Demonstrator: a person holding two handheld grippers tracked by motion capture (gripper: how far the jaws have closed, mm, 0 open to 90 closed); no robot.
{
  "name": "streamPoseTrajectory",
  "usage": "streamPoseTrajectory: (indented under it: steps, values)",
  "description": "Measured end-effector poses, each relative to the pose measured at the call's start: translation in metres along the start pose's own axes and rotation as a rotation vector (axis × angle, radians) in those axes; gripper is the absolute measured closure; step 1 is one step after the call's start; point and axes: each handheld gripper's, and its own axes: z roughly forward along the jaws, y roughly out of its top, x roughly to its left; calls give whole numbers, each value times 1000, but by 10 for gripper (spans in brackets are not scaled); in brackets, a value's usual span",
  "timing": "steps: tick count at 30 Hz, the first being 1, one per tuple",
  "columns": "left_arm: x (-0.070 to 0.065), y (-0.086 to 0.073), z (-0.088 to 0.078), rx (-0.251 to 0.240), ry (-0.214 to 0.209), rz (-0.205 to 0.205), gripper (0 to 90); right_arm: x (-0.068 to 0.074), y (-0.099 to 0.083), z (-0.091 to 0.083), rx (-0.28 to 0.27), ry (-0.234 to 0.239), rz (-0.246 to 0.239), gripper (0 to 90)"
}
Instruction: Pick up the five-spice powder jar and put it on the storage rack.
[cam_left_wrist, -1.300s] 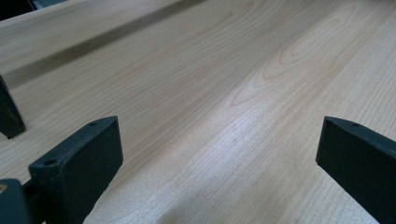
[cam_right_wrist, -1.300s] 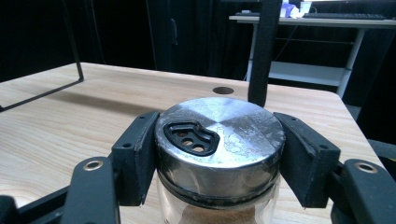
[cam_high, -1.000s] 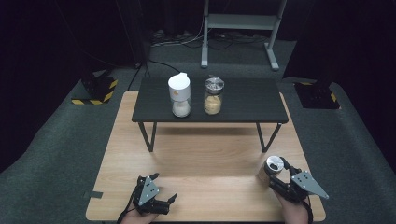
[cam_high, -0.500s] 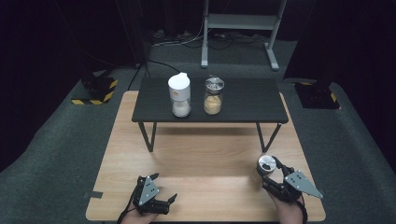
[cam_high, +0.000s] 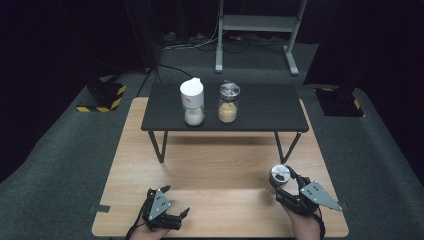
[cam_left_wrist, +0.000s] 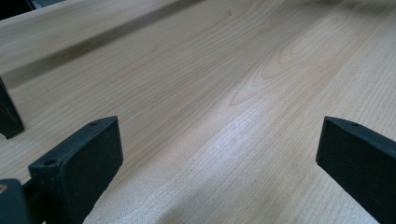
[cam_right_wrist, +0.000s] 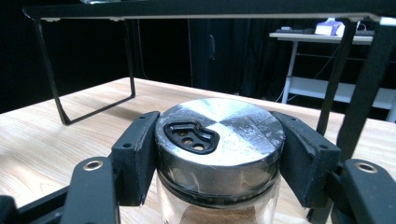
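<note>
A glass shaker jar (cam_right_wrist: 219, 140) with a silver perforated lid and brown powder inside sits between the jaws of my right gripper (cam_right_wrist: 219, 161), which is shut on it just below the lid. In the high view this jar (cam_high: 279, 176) and the right gripper (cam_high: 286, 188) are over the wooden table's front right. My left gripper (cam_high: 176, 201) rests at the front left, open, with bare wood between its fingers (cam_left_wrist: 79, 158). On the black raised shelf (cam_high: 260, 107) stand a white-capped jar (cam_high: 192, 101) of white grains and a second glass shaker (cam_high: 228, 102) of tan powder.
The black shelf's thin metal legs (cam_high: 158, 145) stand on the wooden table (cam_high: 215, 165) behind both grippers, and one leg (cam_right_wrist: 359, 84) is close by on the right in the right gripper view. Dark carpet surrounds the table. A metal stand (cam_high: 255, 22) is far behind.
My right gripper with the shaker jar has drawn slightly back toward the front edge and left. The left gripper has stayed in place.
</note>
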Motion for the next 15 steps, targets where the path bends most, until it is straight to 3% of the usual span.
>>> streamPoseTrajectory:
  steps: [15]
  values:
    - [0,0,0,0,-1,5,7,6,17,4,-16,20,-20,342]
